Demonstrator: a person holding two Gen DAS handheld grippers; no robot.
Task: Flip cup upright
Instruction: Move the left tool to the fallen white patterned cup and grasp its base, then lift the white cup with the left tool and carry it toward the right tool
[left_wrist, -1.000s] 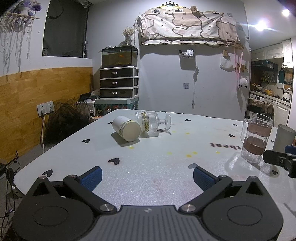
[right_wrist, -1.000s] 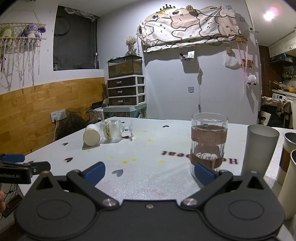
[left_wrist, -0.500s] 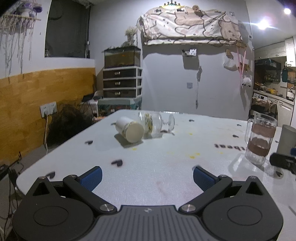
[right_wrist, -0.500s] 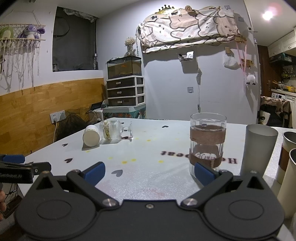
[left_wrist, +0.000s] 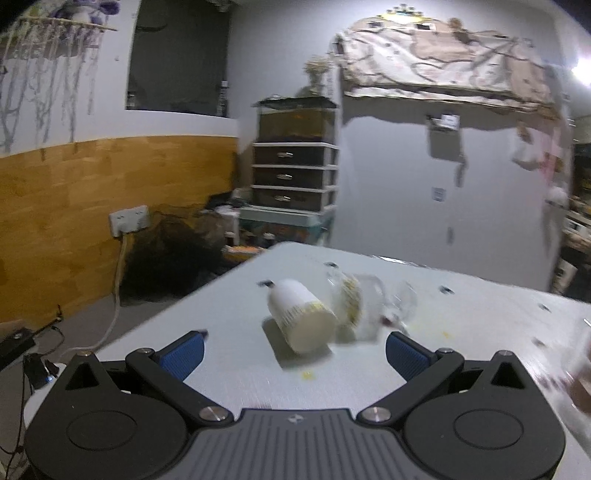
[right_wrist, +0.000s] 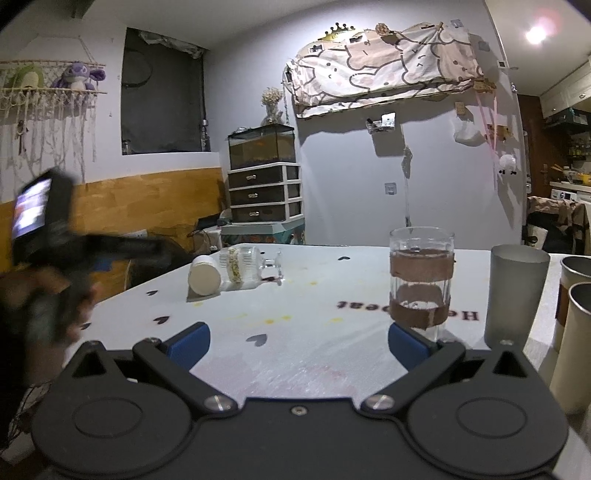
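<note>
**White cup dead ahead of left gripper, lying on its side**

The white cup (left_wrist: 301, 320) lies tipped over on the table (left_wrist: 461, 306), flat end facing the left camera and a bit to the right, body running away toward the far left. So its long axis is roughly along the left gripper's line of sight, skewed slightly left at the far end. A clear glass (left_wrist: 360, 302), also on its side, sits right against the cup's right flank; whether they touch I can't tell, since the left view is motion-blurred.

Left gripper (left_wrist: 293, 349): jaws spread wide, nothing between them. The cup sits centred in the gap but ahead of the fingertips, not yet between them.

Right gripper (right_wrist: 297, 341): also spread wide and empty. From it, the cup (right_wrist: 204, 275) is well off to the far left across the table, with a glass mug (right_wrist: 421, 280) standing just ahead on its right side. The left gripper's body (right_wrist: 44, 236) shows blurred at the left edge of that view.

Judgement: left is clearly the nearer one and already lined up. Fingers spread left-right would close across the cup's width, which suits a grab-and-rotate. Risk: the right finger has to slip between cup and glass, and could knock the glass rolling.
</note>
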